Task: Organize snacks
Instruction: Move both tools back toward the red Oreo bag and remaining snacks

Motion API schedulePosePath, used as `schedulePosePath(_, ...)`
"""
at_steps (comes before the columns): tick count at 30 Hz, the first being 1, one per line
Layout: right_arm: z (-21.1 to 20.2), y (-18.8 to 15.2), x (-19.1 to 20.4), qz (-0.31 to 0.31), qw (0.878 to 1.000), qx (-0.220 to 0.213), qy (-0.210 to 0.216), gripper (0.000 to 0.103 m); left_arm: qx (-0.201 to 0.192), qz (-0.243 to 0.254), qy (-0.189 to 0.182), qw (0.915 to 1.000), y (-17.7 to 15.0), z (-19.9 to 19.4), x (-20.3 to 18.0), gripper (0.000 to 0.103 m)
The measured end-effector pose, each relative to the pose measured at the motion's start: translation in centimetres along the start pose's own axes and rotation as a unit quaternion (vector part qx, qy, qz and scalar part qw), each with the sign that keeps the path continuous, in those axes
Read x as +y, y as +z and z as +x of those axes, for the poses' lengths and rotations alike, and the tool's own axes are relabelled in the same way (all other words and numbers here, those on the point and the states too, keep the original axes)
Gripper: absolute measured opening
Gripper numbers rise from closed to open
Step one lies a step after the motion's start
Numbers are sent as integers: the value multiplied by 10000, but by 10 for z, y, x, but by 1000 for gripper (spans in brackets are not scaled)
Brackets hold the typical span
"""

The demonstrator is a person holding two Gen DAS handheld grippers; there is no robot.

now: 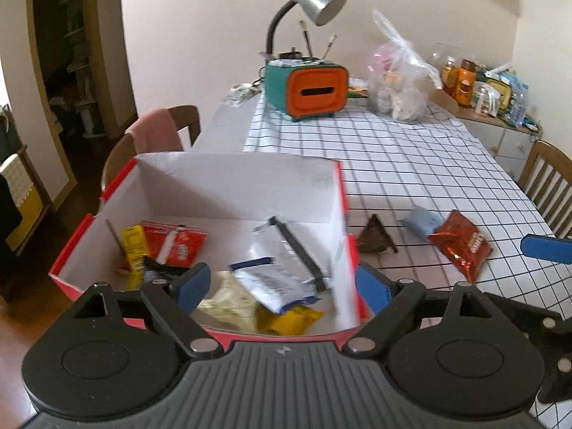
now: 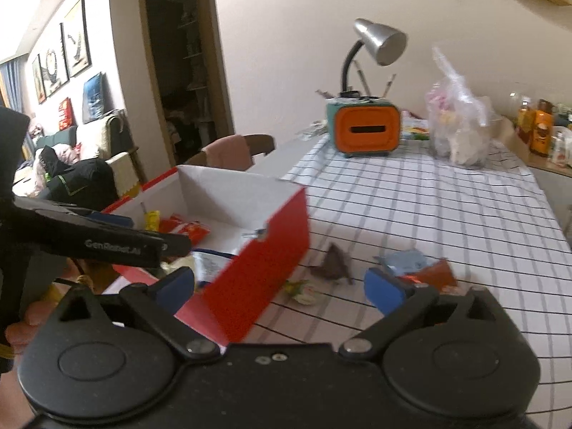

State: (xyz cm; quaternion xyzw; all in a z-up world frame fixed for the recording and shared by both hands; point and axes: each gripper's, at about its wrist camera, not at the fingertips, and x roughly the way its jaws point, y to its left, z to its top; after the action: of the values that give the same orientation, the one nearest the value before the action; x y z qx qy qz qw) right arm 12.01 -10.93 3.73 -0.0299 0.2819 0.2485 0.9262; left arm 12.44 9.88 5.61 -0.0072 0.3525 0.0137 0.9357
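Left jaws: left gripper (image 1: 282, 287) spread wide, empty (over the box (image 1: 228, 186)).
Right jaws: right gripper (image 2: 280, 291) wide, empty.
Desk (image 1: 411, 164): red packet (image 1: 461, 245), brown packet (image 1: 375, 239) beside box.

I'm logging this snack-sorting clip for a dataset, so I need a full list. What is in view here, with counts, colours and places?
box: 1, red outside, white inside, open, on near left of table
packets in box: several; red, yellow, white-and-blue, pale; exact count unclear
dark brown packet: 1, on cloth right of box
pale blue packet: 1, beside the red one
red packet: 1, right of the blue one
small pale wrapper: 1, by the box's near corner
tablecloth: 1, white with black grid
desk lamp: 1, silver shade
teal and orange holder: 1, far end
clear plastic bag: 1, far end
chairs: 2, wooden, one with pink cloth
left gripper: open, over box
right gripper: open, empty
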Motion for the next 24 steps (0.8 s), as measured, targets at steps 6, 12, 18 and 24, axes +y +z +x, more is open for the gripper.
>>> schedulePosePath(6,-11,-12,-44,181,9993,29,-327,102,-126,282,-89,9995,-4,2,-42,88)
schedulePosePath(12,-9,-23,-81,225,9981,139,-556,101,-180,430,-128,9988,-8,12,-78,88)
schedulePosePath(18,-1,-34,-116,333,9967,315,-673,100,-251,487,60,9985,-16,25,-111,88)
schedulePosePath(24,7,-43,-143,255,9963,408,-708,98,-522,184,223,9982,-27,33,-143,88)
